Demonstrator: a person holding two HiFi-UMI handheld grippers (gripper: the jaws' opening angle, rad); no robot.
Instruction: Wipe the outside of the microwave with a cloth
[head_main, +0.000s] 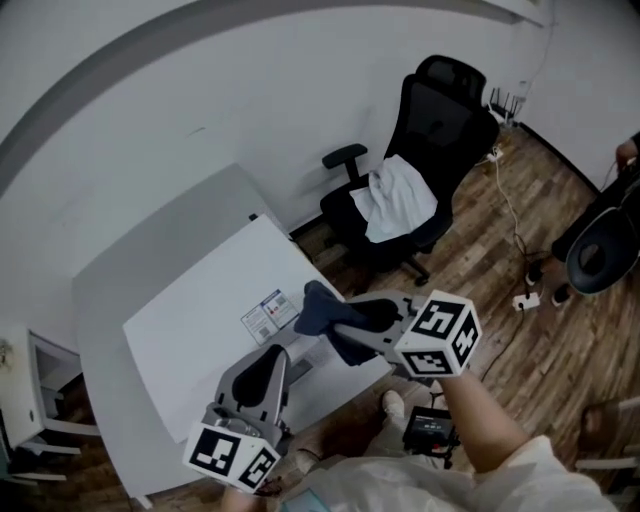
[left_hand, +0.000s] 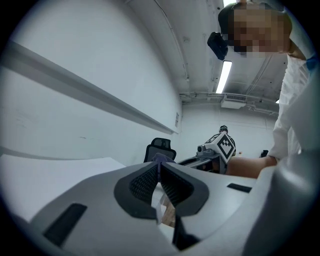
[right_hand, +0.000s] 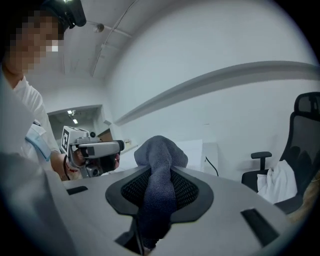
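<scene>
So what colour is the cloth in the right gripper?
The cloth is dark blue-grey, plain; right gripper view shows it best.

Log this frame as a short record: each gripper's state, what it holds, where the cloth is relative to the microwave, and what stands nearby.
left gripper: shut, nothing between the jaws
right gripper: shut on the cloth
cloth: dark blue, bunched in the jaws, by the microwave top's right-hand edge in the head view; contact unclear
microwave: white top bearing a label
nearby: black office chair with white fabric on it
</scene>
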